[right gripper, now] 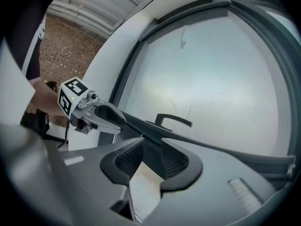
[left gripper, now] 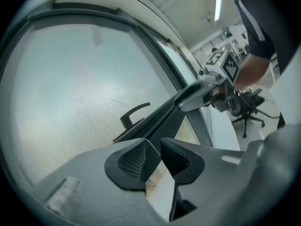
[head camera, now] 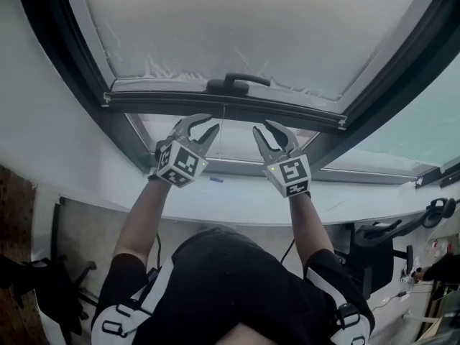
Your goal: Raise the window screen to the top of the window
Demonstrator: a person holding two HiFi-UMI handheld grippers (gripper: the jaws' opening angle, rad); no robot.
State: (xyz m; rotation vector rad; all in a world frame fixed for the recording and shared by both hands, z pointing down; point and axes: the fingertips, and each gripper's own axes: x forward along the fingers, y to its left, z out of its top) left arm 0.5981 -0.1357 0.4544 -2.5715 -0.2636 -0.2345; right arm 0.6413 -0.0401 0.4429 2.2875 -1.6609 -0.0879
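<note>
Gap between screen bar (head camera: 287,115) and lower frame (head camera: 230,165) is open across the middle. Handle (head camera: 238,83) sticks out mid-bar; side frames (head camera: 136,131) close it left and right.

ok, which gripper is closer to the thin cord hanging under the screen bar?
Left. The left gripper sits just left of the cord, below the screen bar; the right gripper is further off on the cord's right, at similar height.

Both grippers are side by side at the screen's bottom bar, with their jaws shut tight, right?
Not shut: on the left gripper and right gripper the jaws stand apart, as the head view and both gripper views show. They are side by side at the bar, below its handle.
</note>
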